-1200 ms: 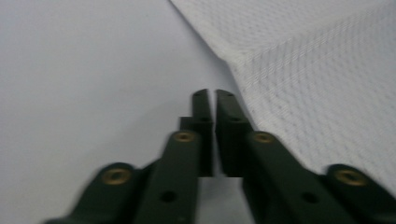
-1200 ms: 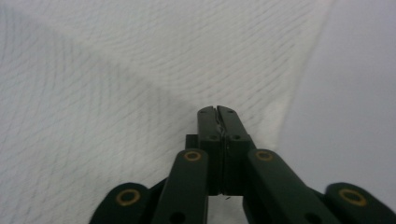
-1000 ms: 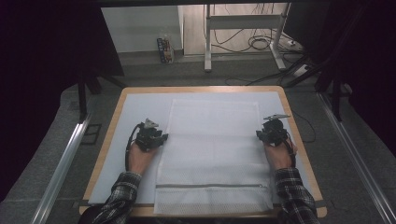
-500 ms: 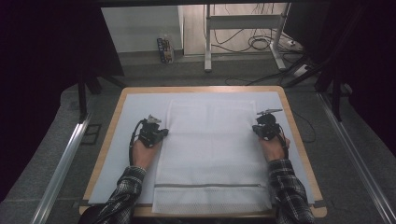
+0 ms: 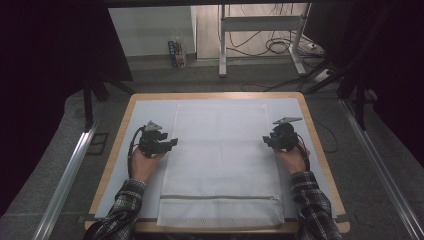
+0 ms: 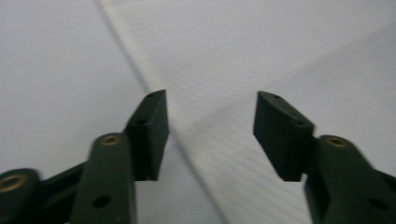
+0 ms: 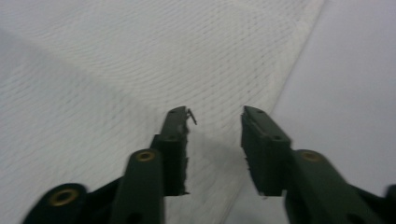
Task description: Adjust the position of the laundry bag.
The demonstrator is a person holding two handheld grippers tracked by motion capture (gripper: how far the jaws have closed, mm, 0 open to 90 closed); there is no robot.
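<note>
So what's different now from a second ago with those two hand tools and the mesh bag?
Both tongs, left and right, have just been opening: their jaws stand apart over the white mesh laundry bag's side edges, gripping nothing. The left one has lifted slightly. The bag stays flat on the table, zipper end nearest the person.

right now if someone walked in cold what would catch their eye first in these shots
A large white mesh bag lies flat down the middle of the table, its zipper near the front edge. The left gripper and right gripper sit at its side edges, jaws just opened, nothing between them.
</note>
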